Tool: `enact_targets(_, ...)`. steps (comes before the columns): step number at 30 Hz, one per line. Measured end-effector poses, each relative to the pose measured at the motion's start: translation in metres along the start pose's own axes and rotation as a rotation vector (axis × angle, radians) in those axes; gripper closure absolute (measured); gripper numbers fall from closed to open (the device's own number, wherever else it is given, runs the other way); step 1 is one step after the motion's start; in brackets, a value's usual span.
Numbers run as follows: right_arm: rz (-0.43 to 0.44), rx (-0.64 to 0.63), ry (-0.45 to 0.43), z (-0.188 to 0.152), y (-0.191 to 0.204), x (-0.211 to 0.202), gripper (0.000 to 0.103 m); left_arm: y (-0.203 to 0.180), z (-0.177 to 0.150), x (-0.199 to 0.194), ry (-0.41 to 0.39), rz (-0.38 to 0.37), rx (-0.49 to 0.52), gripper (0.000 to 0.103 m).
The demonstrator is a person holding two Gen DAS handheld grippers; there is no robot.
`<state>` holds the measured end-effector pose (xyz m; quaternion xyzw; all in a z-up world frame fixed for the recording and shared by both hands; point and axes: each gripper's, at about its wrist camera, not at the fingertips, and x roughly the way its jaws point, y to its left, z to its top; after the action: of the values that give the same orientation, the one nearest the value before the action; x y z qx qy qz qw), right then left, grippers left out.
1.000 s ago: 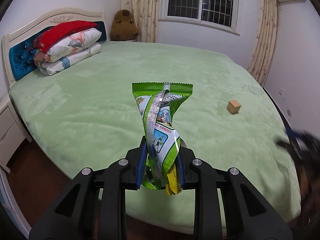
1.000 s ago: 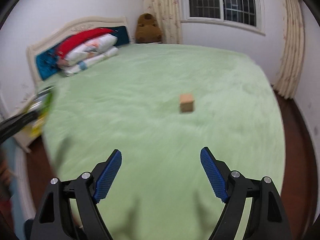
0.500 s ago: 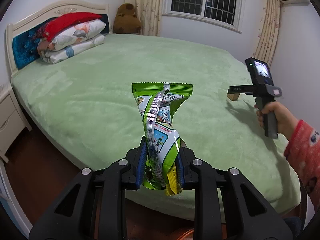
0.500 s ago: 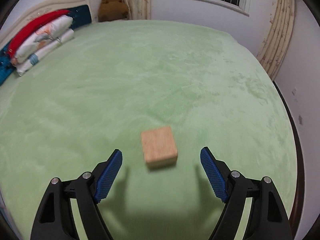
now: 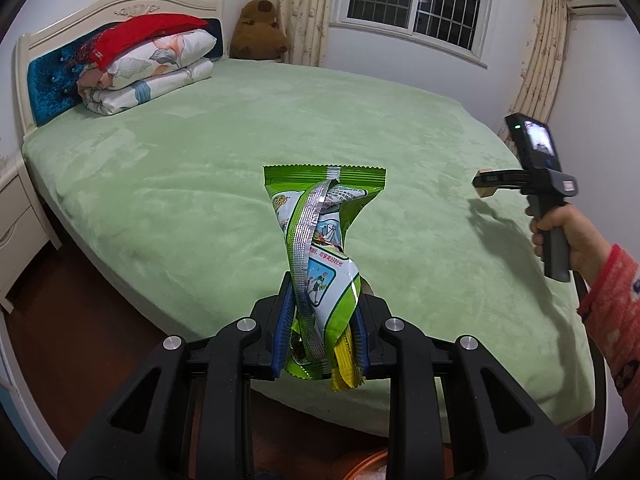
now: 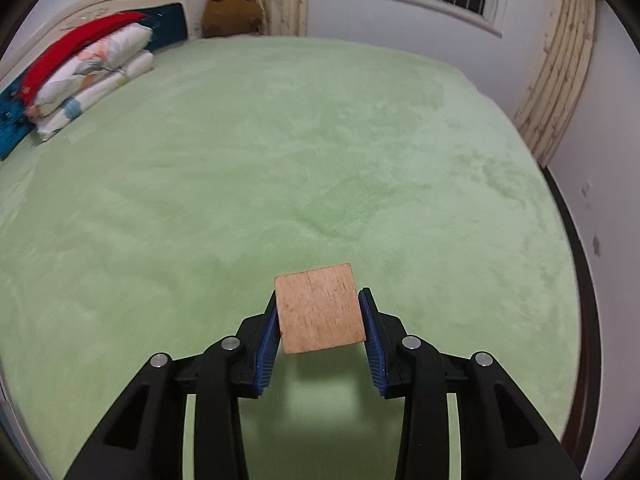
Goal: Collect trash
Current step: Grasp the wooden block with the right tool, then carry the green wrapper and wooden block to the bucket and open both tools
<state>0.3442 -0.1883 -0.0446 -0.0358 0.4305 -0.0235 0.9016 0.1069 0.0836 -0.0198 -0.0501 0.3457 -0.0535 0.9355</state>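
My left gripper (image 5: pixel 322 304) is shut on a crumpled green snack wrapper (image 5: pixel 320 208), which stands up from the jaws, with a yellow wrapper (image 5: pixel 346 364) pinched beside it. A small wooden block (image 6: pixel 320 308) sits between the blue pads of my right gripper (image 6: pixel 320 300) over the green bed (image 6: pixel 280 140). The right jaws are closing, and both pads touch the block's sides. In the left wrist view, a hand in a red sleeve (image 5: pixel 608 304) holds the right gripper (image 5: pixel 486 182) at the far right, with the block (image 5: pixel 486 191) at its tip.
Folded bedding and a red pillow (image 5: pixel 148 52) lie against the headboard, with a brown plush toy (image 5: pixel 258 30) beside them. A white nightstand (image 5: pixel 16 228) stands at the left. Dark wooden floor (image 5: pixel 80 320) runs along the bed's near edge. A curtained window is on the far wall.
My right gripper came forward over the bed to the wooden block, and its wide jaws narrowed onto the block's sides. My left gripper kept its grip on the wrappers.
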Motion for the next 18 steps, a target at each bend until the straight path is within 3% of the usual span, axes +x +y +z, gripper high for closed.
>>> enact_targets(9, 0.112, -0.045, -0.172, -0.046, -0.013, -0.132, 0.066, -0.011, -0.006, -0.031, -0.017, -0.035, 0.014, 0.078)
enact_targets(18, 0.226, -0.105, -0.298, -0.133, -0.012, -0.265, 0.066, -0.029, -0.031, -0.061, -0.014, -0.067, 0.056, 0.078)
